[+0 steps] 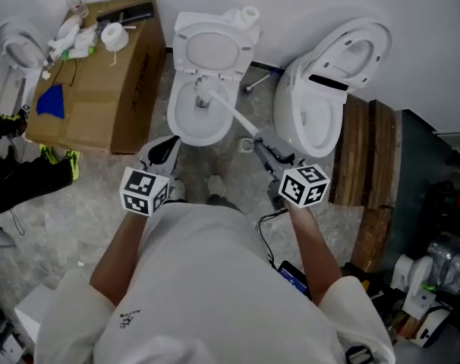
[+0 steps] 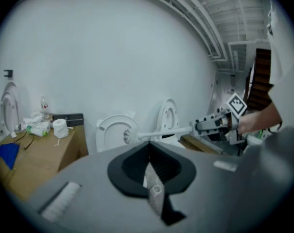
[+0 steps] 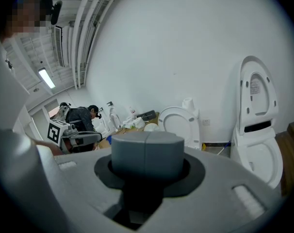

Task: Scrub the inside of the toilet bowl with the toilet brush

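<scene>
The middle toilet stands with its lid up, and its bowl rim (image 1: 177,124) is just ahead of me. A white toilet brush has its head (image 1: 203,97) inside the bowl, and its handle (image 1: 231,117) slants back to my right gripper (image 1: 259,144), which is shut on the handle's end. The left gripper view shows the brush head (image 2: 128,136) in front of the raised lid (image 2: 112,130). In the right gripper view my right gripper (image 3: 146,147) is a closed grey block that hides the brush. My left gripper (image 1: 167,149) (image 2: 148,147) is shut and empty by the bowl's front left rim.
A second toilet (image 1: 321,89) with its lid raised stands to the right, next to wooden planks (image 1: 363,158). A cardboard box (image 1: 101,74) with a tissue roll and bottles sits to the left. Another person (image 1: 17,173) crouches at the far left near a third toilet (image 1: 14,48).
</scene>
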Action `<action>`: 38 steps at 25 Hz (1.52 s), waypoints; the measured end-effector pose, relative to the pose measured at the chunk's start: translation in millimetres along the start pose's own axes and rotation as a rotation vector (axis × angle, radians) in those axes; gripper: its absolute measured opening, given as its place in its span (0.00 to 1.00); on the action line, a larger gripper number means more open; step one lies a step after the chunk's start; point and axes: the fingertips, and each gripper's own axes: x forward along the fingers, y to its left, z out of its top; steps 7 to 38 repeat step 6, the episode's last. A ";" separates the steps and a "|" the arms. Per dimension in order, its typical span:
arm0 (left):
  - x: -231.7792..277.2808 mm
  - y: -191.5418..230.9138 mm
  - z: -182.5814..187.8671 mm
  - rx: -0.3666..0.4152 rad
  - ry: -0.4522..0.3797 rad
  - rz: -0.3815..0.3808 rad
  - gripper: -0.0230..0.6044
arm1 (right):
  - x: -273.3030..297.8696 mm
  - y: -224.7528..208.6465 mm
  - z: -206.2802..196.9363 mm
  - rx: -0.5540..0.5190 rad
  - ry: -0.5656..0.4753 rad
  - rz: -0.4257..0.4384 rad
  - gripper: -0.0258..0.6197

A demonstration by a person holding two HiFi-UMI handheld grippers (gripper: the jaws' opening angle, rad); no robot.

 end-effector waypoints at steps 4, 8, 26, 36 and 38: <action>-0.7 -7.2 -1.3 0.007 0.005 -0.022 0.02 | -1.8 3.8 0.0 -0.005 -0.003 -0.001 0.27; -2.9 -10.2 -1.7 0.007 0.006 -0.031 0.02 | -2.2 6.7 -0.7 -0.003 -0.003 -0.001 0.27; -2.9 -10.2 -1.7 0.007 0.006 -0.031 0.02 | -2.2 6.7 -0.7 -0.003 -0.003 -0.001 0.27; -2.9 -10.2 -1.7 0.007 0.006 -0.031 0.02 | -2.2 6.7 -0.7 -0.003 -0.003 -0.001 0.27; -2.9 -10.2 -1.7 0.007 0.006 -0.031 0.02 | -2.2 6.7 -0.7 -0.003 -0.003 -0.001 0.27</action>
